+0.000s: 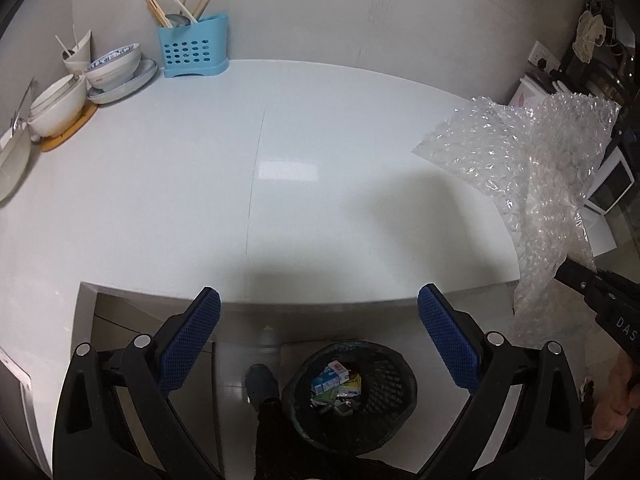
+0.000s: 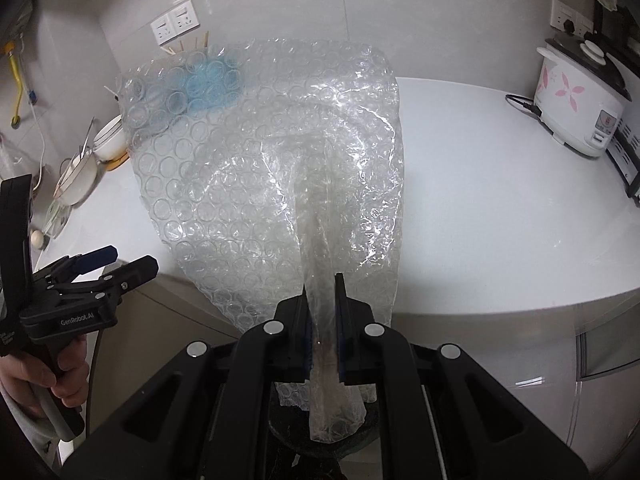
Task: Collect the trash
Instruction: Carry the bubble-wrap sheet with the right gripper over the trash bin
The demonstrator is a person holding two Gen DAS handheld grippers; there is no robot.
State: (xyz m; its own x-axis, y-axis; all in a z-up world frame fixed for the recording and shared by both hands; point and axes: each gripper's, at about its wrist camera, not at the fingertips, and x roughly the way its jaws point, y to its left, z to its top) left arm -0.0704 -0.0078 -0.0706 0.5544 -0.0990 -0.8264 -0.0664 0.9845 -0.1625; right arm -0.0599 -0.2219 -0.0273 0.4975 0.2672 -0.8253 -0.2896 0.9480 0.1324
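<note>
**Bubble wrap pinched in right gripper, over the bin**

Landmark: the black mesh waste bin (image 1: 352, 396) on the floor below the surface's edge.

Nearest, directly above the bin: right gripper (image 2: 322, 320), black frame w/ blue ribbed pads, fingers clenched on a gathered fold of bubble wrap (image 2: 272, 168). The wrap is clear, crinkly plastic covered in round bubbles; its bunched lower tail hangs down twd the bin's rim, the rest fans up and out in a broad sheet.

Also above the bin, slightly left of it: left gripper (image 1: 318, 336), fingers spread wide apart, nothing btwn the textured blue pads. A hand (image 2: 44, 376) grips its handle.

Inside the bin: small printed cartons (image 1: 334, 380), blue, white and yellow, lying jumbled.

Beyond the bin: the white surface (image 1: 200, 184), smooth, glossy, w/ a rounded front edge.

Far left of the bin, at the wall: stacked white bowls (image 1: 100, 76) and a perforated blue plastic utensil holder (image 1: 194, 46) w/ chopsticks. Far right: a white rice cooker (image 2: 580, 100) w/ pink flower print.
</note>
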